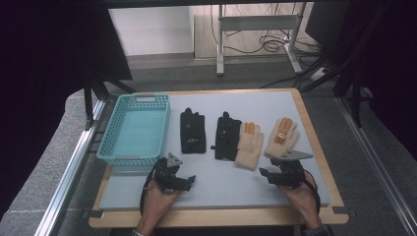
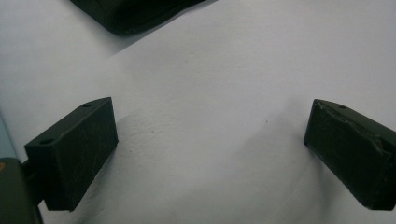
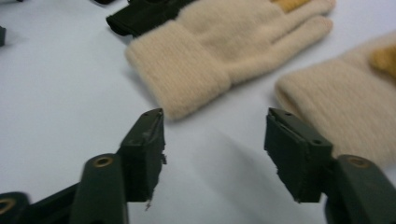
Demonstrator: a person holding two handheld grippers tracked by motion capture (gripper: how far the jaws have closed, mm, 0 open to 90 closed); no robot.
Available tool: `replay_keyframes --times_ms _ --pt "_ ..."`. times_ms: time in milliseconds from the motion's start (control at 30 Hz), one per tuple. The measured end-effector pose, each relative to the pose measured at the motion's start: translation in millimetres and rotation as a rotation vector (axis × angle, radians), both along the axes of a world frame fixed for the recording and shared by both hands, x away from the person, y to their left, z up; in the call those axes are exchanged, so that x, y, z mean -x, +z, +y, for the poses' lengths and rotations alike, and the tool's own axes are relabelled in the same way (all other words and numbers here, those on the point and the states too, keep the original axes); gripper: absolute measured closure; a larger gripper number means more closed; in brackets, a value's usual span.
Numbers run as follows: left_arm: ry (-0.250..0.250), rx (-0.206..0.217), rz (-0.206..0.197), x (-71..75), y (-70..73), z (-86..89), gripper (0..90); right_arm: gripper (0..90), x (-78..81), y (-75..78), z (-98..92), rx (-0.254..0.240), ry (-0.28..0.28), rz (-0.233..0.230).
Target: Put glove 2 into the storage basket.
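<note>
Four gloves lie in a row on the pale blue mat (image 1: 221, 184): a black glove (image 1: 192, 130), a second black glove (image 1: 227, 136), a beige knit glove (image 1: 250, 145) overlapping it, and another beige glove (image 1: 282, 137). My right gripper (image 1: 265, 174) hovers just in front of the beige pair. Its jaws stand apart over bare mat (image 3: 215, 126), short of the nearer beige cuff (image 3: 187, 70) and beside the other beige glove (image 3: 345, 102). My left gripper (image 1: 189, 181) rests open near the front (image 2: 210, 121), with a black glove's cuff (image 2: 130, 14) ahead of it.
A teal plastic basket (image 1: 129, 158) stands on the table's left side, close behind my left gripper. The wooden table edge (image 1: 221, 216) runs along the front. Beyond the table are desk legs (image 1: 220, 44) and cables on the floor.
</note>
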State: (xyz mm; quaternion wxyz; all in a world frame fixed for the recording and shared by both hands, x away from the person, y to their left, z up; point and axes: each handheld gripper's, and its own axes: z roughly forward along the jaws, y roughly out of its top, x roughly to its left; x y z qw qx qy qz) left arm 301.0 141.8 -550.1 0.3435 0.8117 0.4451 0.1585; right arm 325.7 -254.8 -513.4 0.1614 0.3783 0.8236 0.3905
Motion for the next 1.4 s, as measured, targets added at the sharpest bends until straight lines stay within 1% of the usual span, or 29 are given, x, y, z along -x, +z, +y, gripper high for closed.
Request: replay_keyframes --times_ms 33,67,233,300,433,500,600,667,833,900,967,1033,1067,1100,1133,1200,1233,1267,1367,1400 --pt "0.000 0.000 0.000 0.0 0.0 0.0 3.0 40.9 -1.4 1.5 2.1 -0.002 0.006 -0.002" --pt "0.000 0.000 0.000 0.0 0.0 0.0 3.0 44.9 -5.8 4.4 7.6 -0.007 0.025 0.003" --pt "0.000 0.000 0.000 0.0 0.0 0.0 3.0 52.4 -17.5 9.2 22.4 0.012 0.059 0.009" --pt "0.000 -0.001 0.000 0.0 0.0 0.1 3.0 54.9 -22.2 11.4 28.3 0.012 0.069 0.008" --pt "0.000 0.000 0.000 0.0 0.0 0.1 3.0 56.9 -28.6 13.8 37.0 0.017 0.082 0.009" --pt "0.000 0.000 0.000 0.0 0.0 0.1 3.0 57.8 -37.1 16.8 48.2 0.019 0.100 0.010" --pt "0.000 0.000 0.000 0.0 0.0 0.1 3.0 57.8 -47.8 18.8 58.6 0.011 0.109 0.012" --pt "0.000 0.000 0.000 0.1 0.0 0.1 3.0 57.0 -55.9 19.6 66.1 0.015 0.113 0.010" --pt "0.001 0.001 0.000 0.1 0.0 0.1 3.0 47.9 -76.6 22.3 86.5 0.034 0.105 -0.013" --pt "0.000 0.000 0.000 0.0 0.0 0.2 3.0 43.8 -85.0 23.4 94.6 0.050 0.098 -0.022" --pt "0.000 0.000 0.000 0.0 0.0 0.2 3.0 40.0 -93.3 23.2 102.6 0.066 0.094 -0.036" --pt "0.001 0.001 0.000 0.1 0.0 0.1 3.0 36.7 -102.4 20.9 109.7 0.076 0.092 -0.037" --pt "0.001 0.001 0.000 0.1 0.0 0.1 3.0 36.7 -102.4 20.9 109.7 0.076 0.092 -0.037" --pt "0.000 0.001 0.000 0.0 0.0 0.2 3.0 34.4 -111.1 17.1 116.4 0.089 0.085 -0.031" --pt "0.000 0.001 0.000 0.0 0.0 0.2 3.0 34.4 -111.1 17.1 116.4 0.089 0.085 -0.031" --pt "0.001 0.002 0.000 0.0 -0.1 0.1 3.0 32.4 -120.1 11.6 122.7 0.100 0.082 -0.021" --pt "0.001 0.002 -0.001 0.0 -0.1 0.1 3.0 31.3 -126.4 6.5 126.6 0.122 0.074 -0.015" --pt "0.001 0.002 -0.001 0.0 -0.1 0.1 3.0 31.3 -126.4 6.5 126.6 0.122 0.074 -0.015" --pt "0.001 0.003 -0.001 0.0 -0.1 0.1 3.0 30.6 -137.6 -5.5 131.8 0.176 0.052 0.007" --pt "0.001 0.003 -0.001 0.0 -0.2 0.0 3.0 31.2 -141.0 -9.0 132.6 0.164 0.054 0.021"
